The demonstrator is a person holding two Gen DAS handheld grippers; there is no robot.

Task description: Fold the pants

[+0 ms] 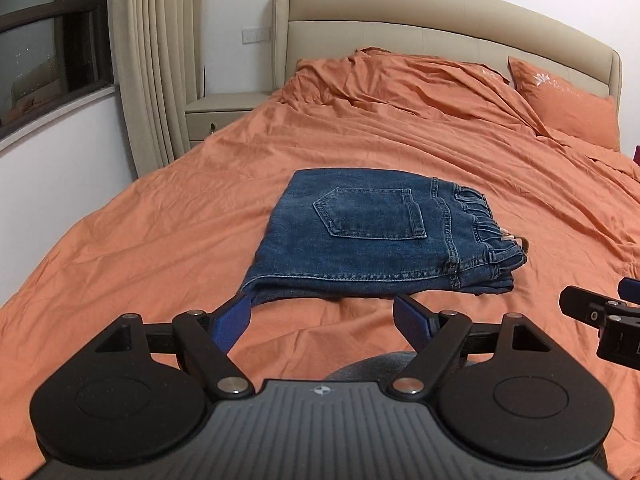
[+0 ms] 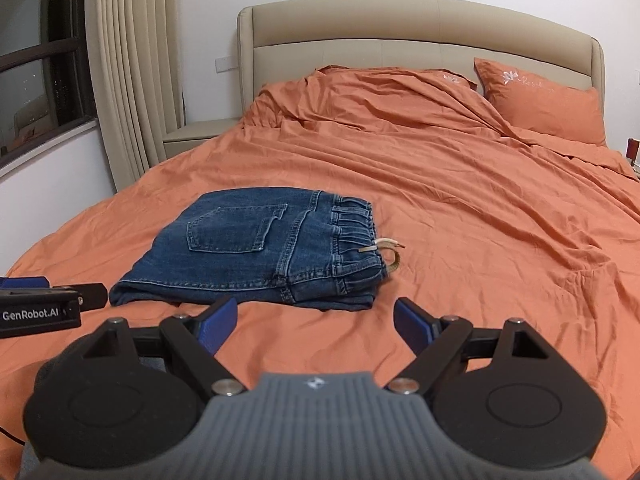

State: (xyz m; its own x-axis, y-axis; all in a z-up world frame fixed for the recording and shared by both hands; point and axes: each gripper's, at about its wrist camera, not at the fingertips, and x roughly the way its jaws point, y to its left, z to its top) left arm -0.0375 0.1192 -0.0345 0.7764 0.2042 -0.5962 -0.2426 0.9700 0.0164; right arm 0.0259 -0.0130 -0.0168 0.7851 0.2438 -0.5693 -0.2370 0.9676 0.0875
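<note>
Blue denim pants (image 1: pixel 372 240) lie folded into a compact stack on the orange bed sheet (image 1: pixel 160 220), back pocket up, elastic waistband to the right. They also show in the right wrist view (image 2: pixel 260 256), with a tan drawstring (image 2: pixel 390 250) sticking out at the waistband. My left gripper (image 1: pixel 322 312) is open and empty, just in front of the stack's near edge. My right gripper (image 2: pixel 316 316) is open and empty, just in front of the stack's near right corner. Neither touches the pants.
The bed has a beige headboard (image 1: pixel 440 16), rumpled orange bedding and a pillow (image 1: pixel 568 100) at the far end. A beige nightstand (image 1: pixel 224 114), curtain (image 1: pixel 156 60) and window (image 1: pixel 44 40) stand at the left. The right gripper's body (image 1: pixel 600 320) shows at the left view's right edge.
</note>
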